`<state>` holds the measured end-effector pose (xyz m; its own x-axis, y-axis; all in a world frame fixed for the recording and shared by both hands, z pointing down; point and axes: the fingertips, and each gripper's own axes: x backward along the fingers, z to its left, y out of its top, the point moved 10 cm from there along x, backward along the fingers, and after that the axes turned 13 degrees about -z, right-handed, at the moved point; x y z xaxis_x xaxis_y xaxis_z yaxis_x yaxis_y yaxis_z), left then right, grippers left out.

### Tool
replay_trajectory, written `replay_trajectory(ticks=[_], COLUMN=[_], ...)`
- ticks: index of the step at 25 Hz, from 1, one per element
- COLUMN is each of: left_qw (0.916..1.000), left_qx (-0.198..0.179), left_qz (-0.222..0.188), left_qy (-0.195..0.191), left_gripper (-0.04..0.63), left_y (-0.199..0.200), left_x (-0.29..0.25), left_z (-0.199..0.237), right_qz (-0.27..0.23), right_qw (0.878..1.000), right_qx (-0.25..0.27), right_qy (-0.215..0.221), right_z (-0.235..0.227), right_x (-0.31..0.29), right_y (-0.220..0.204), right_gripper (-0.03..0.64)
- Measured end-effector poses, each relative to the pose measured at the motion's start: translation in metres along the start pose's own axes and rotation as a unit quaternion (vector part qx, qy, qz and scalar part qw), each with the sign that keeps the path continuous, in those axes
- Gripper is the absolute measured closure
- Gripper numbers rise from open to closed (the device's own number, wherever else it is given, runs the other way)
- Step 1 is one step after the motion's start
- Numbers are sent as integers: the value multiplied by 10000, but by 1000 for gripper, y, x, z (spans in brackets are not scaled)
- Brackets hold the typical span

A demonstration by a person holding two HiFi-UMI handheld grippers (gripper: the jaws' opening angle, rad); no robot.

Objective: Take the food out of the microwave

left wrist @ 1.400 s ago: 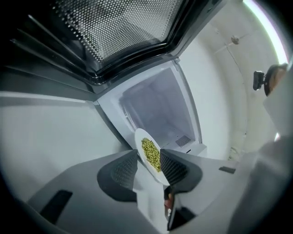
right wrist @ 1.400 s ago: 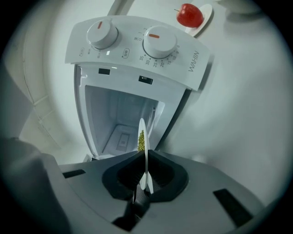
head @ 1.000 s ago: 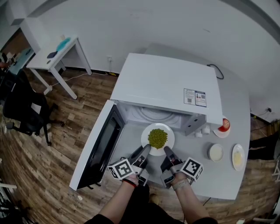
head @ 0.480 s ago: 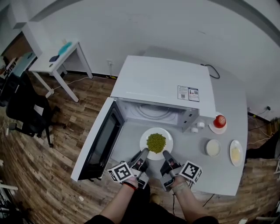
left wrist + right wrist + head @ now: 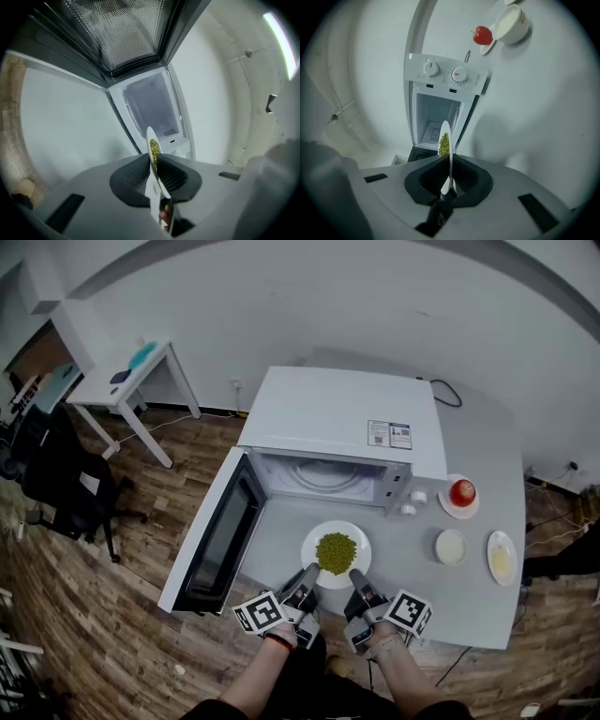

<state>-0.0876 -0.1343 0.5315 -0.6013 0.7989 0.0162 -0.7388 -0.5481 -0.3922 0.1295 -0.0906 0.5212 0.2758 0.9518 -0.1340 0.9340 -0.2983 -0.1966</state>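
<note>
Plate (image 5: 313,545), round, white, green peas (image 5: 336,552) heaped centrally

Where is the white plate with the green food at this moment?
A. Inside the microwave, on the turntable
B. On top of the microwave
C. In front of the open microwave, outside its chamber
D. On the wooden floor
C: in the head view the plate with the green food is over the grey table, in front of the microwave, whose door stands open.
</note>
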Motion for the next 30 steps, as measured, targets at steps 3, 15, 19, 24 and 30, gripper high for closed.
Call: replay_trajectory(ticks=[3,15,19,24,30], left_qw=[10000,9998,9997,9998,9998], left_qx=[6,36,23,14,-41], left_qz=[53,173,168,86,-8], left_qy=[-11,112,147,171,215], left_gripper=[551,551,551,551,551], left_y=[-6,-33,-39,-48,-56], left_x=[4,31,43,60,82], left_z=[-6,-22,-28,-37,-47], right_qz=[-40,-63,-55,-3,60], right_qw=[10000,9998,9997,9998,9997], right_qx=[-32,-96,-169,-162,-201], right_qy=[-23,-166,-175,-142,-119], right_z=[1,-1,0,3,5], right_x=[11,56,69,85,105], right_y=[0,-4,-9,-14,-23], right_gripper=[578,578,578,578,578])
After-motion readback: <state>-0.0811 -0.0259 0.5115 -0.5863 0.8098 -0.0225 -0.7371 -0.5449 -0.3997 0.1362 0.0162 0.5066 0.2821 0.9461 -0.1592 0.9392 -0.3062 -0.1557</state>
